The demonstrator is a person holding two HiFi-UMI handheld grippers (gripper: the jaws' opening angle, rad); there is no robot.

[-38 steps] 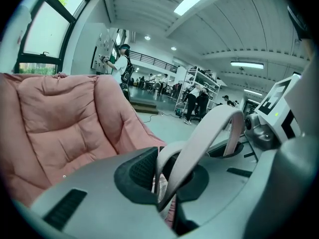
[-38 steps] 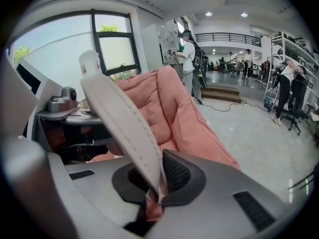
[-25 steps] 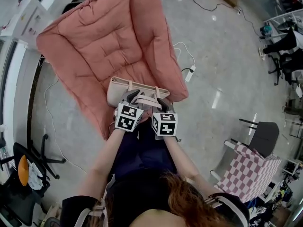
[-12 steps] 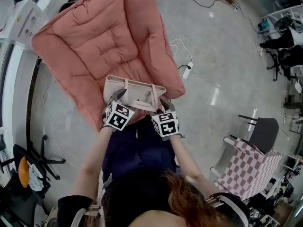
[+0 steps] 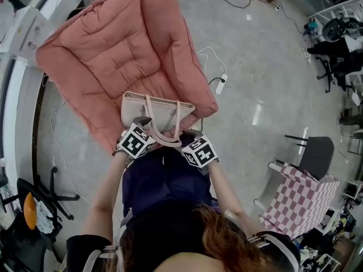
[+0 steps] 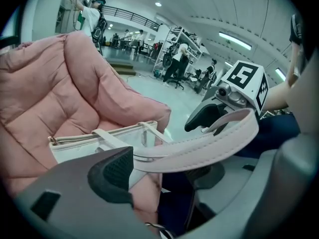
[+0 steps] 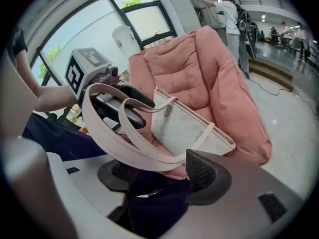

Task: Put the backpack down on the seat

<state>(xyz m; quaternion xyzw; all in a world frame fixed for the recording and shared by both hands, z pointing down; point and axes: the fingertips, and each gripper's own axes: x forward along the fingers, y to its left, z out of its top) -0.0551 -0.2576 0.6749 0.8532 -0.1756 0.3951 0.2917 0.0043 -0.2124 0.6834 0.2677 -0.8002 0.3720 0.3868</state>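
Observation:
The cream backpack [image 5: 156, 110] lies on the front edge of the pink quilted seat [image 5: 113, 50]. Its two straps [image 5: 167, 135] trail back toward me in a slack loop. My left gripper [image 5: 142, 124] hovers at the bag's near left corner. My right gripper [image 5: 190, 137] is at its near right. Both sets of jaws have just been opening and now stand wide. In the left gripper view a strap [image 6: 199, 146] drapes across the gap over one pad [image 6: 112, 173] without being pinched. In the right gripper view the straps [image 7: 117, 143] hang loosely between the jaws beside one pad [image 7: 205, 176].
A white power strip with its cable [image 5: 220, 83] lies on the grey floor right of the seat. A checked folding chair [image 5: 298, 200] stands at the lower right. A black chair base [image 5: 45, 194] is at the lower left. A window ledge [image 5: 11, 112] runs along the left.
Both grippers, shut on the straps a second ago, have opened and moved apart. The backpack now rests on the seat edge with its straps slack.

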